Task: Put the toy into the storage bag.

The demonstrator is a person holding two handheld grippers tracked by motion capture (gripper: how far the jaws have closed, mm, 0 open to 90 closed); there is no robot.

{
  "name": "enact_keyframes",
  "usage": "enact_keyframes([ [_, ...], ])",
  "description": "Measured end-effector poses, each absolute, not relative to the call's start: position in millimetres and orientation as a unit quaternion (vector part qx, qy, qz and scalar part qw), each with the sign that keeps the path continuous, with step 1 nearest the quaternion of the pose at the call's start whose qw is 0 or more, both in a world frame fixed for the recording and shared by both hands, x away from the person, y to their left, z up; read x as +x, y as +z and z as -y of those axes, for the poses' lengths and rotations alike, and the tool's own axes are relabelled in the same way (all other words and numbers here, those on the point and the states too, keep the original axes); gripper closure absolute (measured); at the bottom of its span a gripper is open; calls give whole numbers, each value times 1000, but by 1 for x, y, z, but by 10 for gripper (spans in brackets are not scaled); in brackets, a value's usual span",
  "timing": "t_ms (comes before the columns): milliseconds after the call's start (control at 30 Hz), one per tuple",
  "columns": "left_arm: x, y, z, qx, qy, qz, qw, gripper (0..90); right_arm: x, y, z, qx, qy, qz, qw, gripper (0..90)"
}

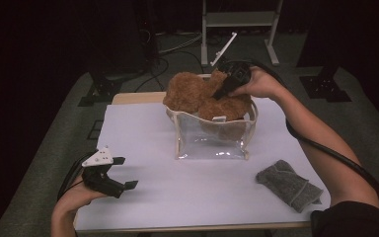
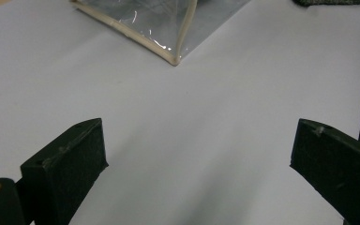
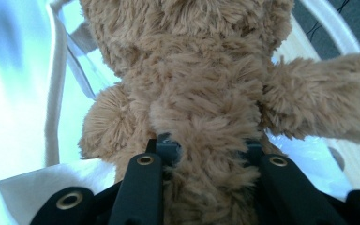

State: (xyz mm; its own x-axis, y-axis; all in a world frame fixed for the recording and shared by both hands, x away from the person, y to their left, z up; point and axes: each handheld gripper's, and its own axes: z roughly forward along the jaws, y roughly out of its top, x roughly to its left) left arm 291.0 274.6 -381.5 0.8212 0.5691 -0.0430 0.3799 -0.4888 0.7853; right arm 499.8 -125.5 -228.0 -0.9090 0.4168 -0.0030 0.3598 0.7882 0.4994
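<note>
White table [image 1: 143,133] seen from above, its far edge showing a strip of bare wood and its surroundings lost in darkness. Near the far middle of the table stands a clear plastic bag [image 1: 211,140] with cream piping along its seams; in the left gripper view one lower corner of it [image 2: 171,51] shows, the rest cut off by the top of the frame. A brown plush bear [image 1: 197,96] fills the mouth of the bag, part of it sunk inside and seen blurred through the clear wall, the rest bulging above the rim; its face cannot be made out. In the right gripper view the bear [image 3: 201,84] shows as dense tan fur with one limb stretched to the side, and the fur swallows the jaw tips. The right gripper [image 1: 227,88], held from above in the person's hand, is clamped on the bear's body, its jaws pressed into the pile on both sides. A folded grey cloth [image 1: 288,185] lies at the near right, well apart from the bag. The left gripper [image 1: 121,173] rests at the near left over bare table, its jaws spread wide with nothing between them.
</note>
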Motion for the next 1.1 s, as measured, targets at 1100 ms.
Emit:
enact_keyframes([
  [1100,291,-382,-273,858,109,-277,419,27,498,-272,126,203,232,-950,42,450],
])
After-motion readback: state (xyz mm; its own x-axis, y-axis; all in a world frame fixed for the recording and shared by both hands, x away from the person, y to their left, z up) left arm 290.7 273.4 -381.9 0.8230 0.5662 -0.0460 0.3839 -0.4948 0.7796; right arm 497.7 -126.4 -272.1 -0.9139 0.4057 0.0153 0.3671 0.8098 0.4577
